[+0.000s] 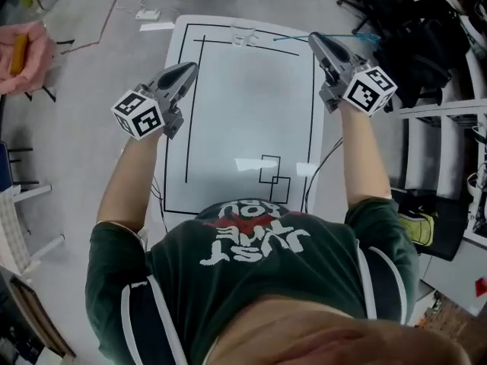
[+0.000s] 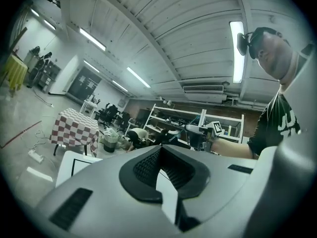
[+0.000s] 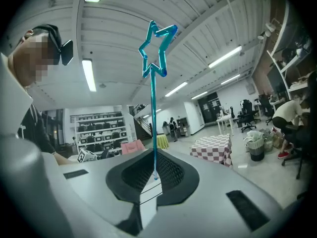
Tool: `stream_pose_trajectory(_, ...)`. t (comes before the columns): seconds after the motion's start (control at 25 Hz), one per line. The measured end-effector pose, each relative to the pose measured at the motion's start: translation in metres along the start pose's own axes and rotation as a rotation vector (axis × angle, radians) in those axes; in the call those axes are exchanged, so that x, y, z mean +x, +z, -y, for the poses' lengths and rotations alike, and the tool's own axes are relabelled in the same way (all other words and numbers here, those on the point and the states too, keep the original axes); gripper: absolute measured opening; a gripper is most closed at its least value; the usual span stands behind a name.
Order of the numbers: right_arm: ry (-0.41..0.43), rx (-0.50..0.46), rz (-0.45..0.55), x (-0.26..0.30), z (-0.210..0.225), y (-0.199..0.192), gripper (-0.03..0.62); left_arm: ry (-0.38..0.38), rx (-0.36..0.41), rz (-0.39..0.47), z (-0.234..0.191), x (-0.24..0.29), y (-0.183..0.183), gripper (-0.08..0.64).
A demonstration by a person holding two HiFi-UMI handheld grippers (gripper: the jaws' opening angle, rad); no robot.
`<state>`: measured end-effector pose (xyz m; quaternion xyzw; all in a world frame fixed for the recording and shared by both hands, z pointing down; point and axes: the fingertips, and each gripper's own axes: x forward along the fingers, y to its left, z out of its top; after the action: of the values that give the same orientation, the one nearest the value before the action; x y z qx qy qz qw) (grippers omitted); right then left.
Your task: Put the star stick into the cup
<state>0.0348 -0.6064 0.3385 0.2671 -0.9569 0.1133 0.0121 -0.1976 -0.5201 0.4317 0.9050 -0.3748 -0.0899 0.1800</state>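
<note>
the right gripper is closed on the star stick, its two dark ribbed pads pinching the thin teal shaft near its lower end. in the right gripper view the stick rises out from between the jaws, and its open star outline sits at the far tip, well clear of the gripper, against the ceiling. in the head view the same stick shows as a fine teal line crossing the tip of the right gripper, which is held up over the far right part of the white table.

the left gripper has its jaws brought together with nothing between them. in the head view it hangs over the table's left edge, well apart from the right gripper, and both point away from the person.

a faint, clear thing that looks like the cup stands at the far end of the table, ahead of both grippers and between them, to the left of the right gripper's tip. the stick is not in it.
</note>
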Motion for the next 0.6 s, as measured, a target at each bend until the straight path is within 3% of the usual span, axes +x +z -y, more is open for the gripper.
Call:
stream_pose_trajectory(0.36,0.025,-0.012,-0.066,0.113,0.074,-0.045,0.043,0.013,-0.007,-0.024,-0.099,0.057,-0.03,0.011)
stream_pose_trajectory(0.6,0.056,0.006,-0.122,0.155,0.101,-0.088,0.043,0.002,-0.021,-0.052,-0.133,0.092,-0.061,0.009)
